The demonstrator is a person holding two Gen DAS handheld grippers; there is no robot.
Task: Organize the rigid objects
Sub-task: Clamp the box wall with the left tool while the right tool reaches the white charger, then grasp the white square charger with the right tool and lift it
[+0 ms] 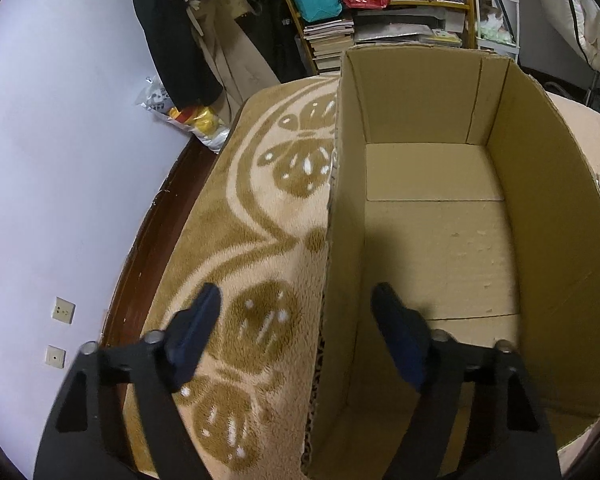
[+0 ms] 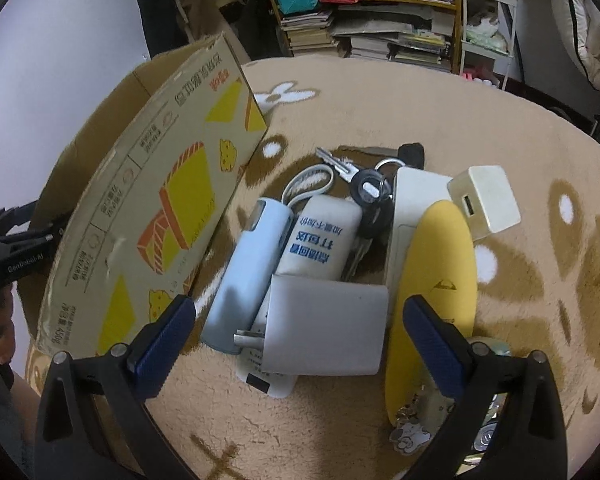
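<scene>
Cardboard box [image 2: 148, 216] left of charger [image 2: 324, 324], keys [image 2: 364, 188] behind, on blanket [image 2: 500, 120]

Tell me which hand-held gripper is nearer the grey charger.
Right. The right hand-held gripper hangs open straight over the grey charger; the left hand-held gripper straddles the box wall, away from it.

We see dim indoor light, soft shadows inside box [image 1: 440, 240], heavy fisheye bending, black corners, slight blur at edges.

Tan patterned blanket [image 2: 380, 92] under cardboard box [image 2: 148, 216], grey charger [image 2: 324, 324], keys [image 2: 352, 176], yellow case [image 2: 432, 288].
</scene>
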